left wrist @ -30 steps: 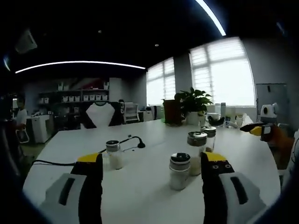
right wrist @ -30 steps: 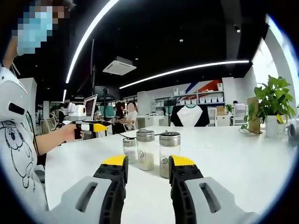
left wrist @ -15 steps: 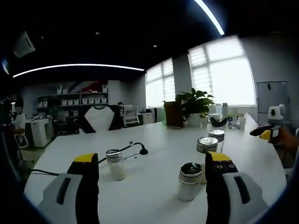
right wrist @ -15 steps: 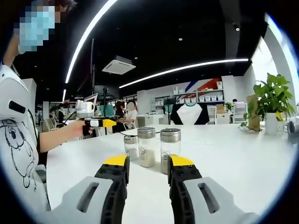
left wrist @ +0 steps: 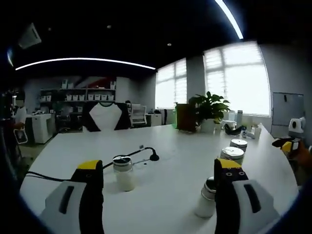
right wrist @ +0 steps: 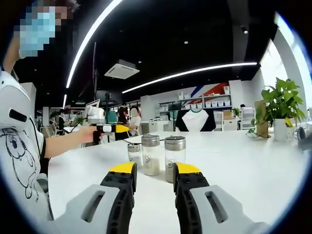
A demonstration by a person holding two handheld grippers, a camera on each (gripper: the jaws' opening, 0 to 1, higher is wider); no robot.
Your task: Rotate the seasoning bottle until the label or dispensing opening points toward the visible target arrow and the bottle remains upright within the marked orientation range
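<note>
right tool (right wrist: 153, 170) spread, edged closer to seasoning bottle (right wrist: 174, 158) | left tool (left wrist: 160, 168) spread, drifted off | tabletop (right wrist: 253, 161) | no grip, rotation pending

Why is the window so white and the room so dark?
In the left gripper view the big bright window is glared out white, so the ceiling goes near black; the right gripper view is brighter, with the long white ceiling light strip bent into a curve by the fisheye lens.

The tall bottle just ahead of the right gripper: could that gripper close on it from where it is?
Probably yes. The right gripper is open, the tall bottle stands upright just beyond its jaws, and bare table lies between.
</note>
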